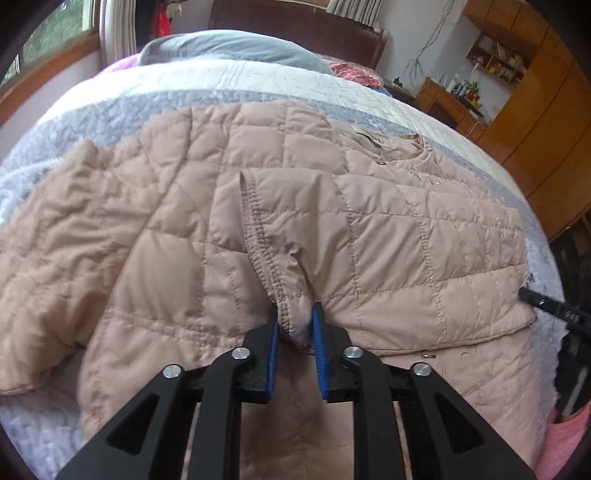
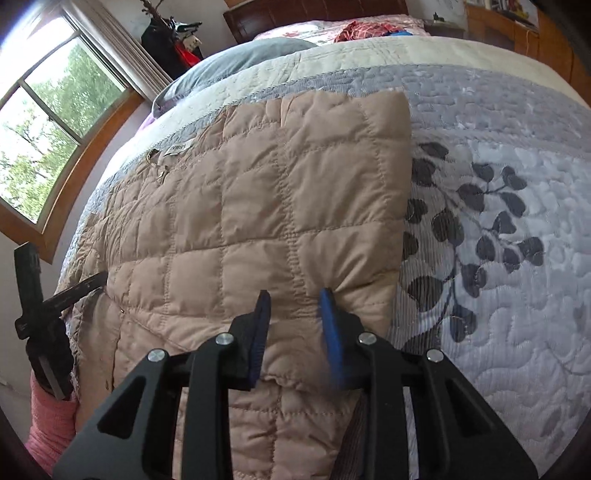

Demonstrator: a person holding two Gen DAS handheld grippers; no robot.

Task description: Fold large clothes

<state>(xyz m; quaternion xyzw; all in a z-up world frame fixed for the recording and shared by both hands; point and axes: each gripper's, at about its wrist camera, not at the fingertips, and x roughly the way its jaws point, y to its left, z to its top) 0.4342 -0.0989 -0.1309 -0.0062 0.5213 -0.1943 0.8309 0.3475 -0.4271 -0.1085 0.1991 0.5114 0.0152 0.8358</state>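
Note:
A pale pink quilted jacket (image 1: pixel 332 229) lies spread on the bed, collar and label toward the headboard. My left gripper (image 1: pixel 295 314) is shut on a sleeve cuff (image 1: pixel 291 317) with a stitched edge, which bunches up between the blue pads over the jacket's middle. In the right wrist view the jacket (image 2: pixel 258 206) has a straight folded edge on its right side. My right gripper (image 2: pixel 295 295) stands open with its tips on the fabric near that edge; the right fingertip (image 2: pixel 327 299) dents the quilting. The left gripper's black body (image 2: pixel 37 295) shows at the left edge there.
The bed has a grey and white quilt (image 2: pixel 498 258) with a dark leaf print right of the jacket. A grey pillow (image 1: pixel 236 48) and wooden headboard (image 1: pixel 295 22) lie beyond. A window (image 2: pixel 48 129) is to the left, wooden cabinets (image 1: pixel 535 110) to the right. A pink sleeve (image 2: pixel 48 424) is near.

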